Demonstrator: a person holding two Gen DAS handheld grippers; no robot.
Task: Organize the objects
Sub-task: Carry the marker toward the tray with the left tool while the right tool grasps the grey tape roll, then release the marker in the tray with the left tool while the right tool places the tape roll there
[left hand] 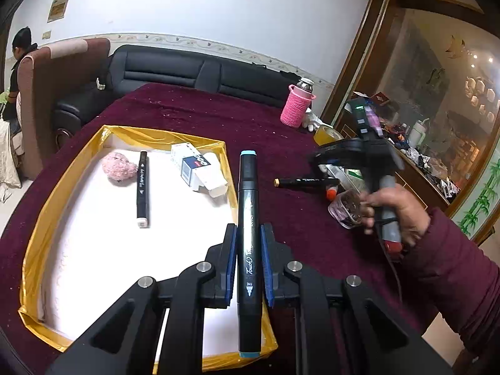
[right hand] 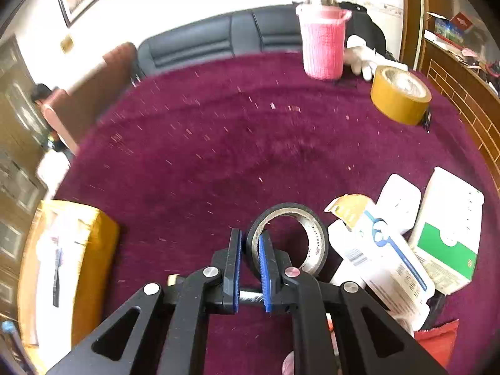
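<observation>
My left gripper [left hand: 248, 234] is shut on a black marker with blue end caps [left hand: 248, 218], held lengthwise over the right rim of the gold-edged white tray [left hand: 62, 187]. In the tray lie another black marker [left hand: 142, 184], a pink fluffy ball [left hand: 119, 167] and a white carton [left hand: 200, 168]. My right gripper [right hand: 250, 240] is shut on the wall of a black tape roll [right hand: 315, 237], one finger inside the ring, above the maroon cloth. The right gripper also shows in the left wrist view [left hand: 328, 156], over a third marker [left hand: 307, 182] on the cloth.
A pink knitted bottle [right hand: 323, 42], a white glove [right hand: 362, 54] and a yellow tape roll [right hand: 400, 93] stand at the far side. White boxes [right hand: 406, 234] crowd the right. A small clear cup [left hand: 345, 209] sits near the hand. A sofa is behind the table.
</observation>
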